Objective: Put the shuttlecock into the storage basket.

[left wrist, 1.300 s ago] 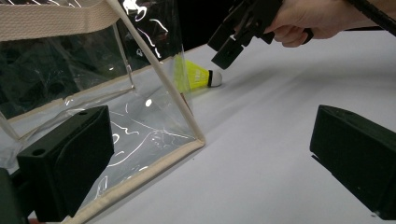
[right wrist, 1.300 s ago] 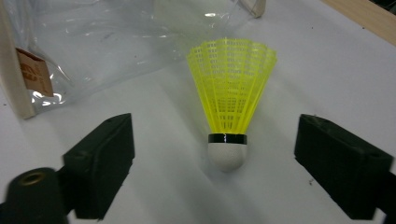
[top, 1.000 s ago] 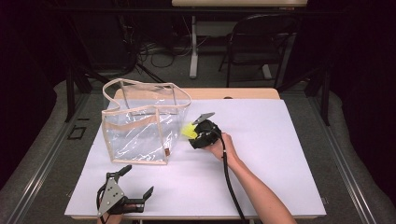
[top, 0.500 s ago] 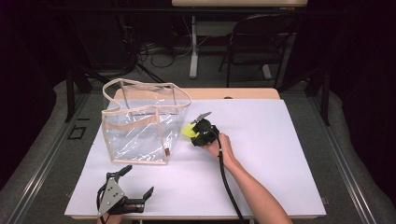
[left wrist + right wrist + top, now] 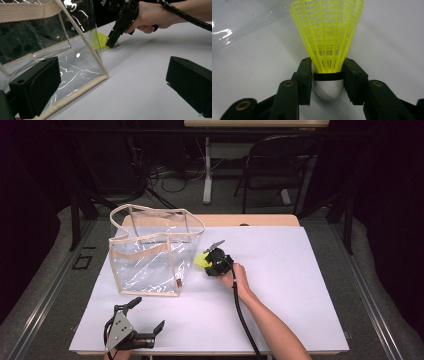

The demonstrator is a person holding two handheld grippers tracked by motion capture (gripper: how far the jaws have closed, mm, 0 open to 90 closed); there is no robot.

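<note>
The yellow shuttlecock (image 5: 325,37) lies on the white table (image 5: 280,270), its white cork nose clamped between the two black jaws of the right gripper (image 5: 327,77), which have just been closing on it. Its skirt points toward the clear bag (image 5: 150,252) just beside it. Near the table's front edge, the left gripper (image 5: 145,320) rests with jaws spread wide and empty, well apart from the shuttlecock.

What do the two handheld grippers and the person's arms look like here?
Both the left gripper and the right gripper are black with blocky two-jaw ends. The left carries a grey three-cornered plate; a ribbed black cable trails from the right. The forearm is bare, sleeveless.
</note>
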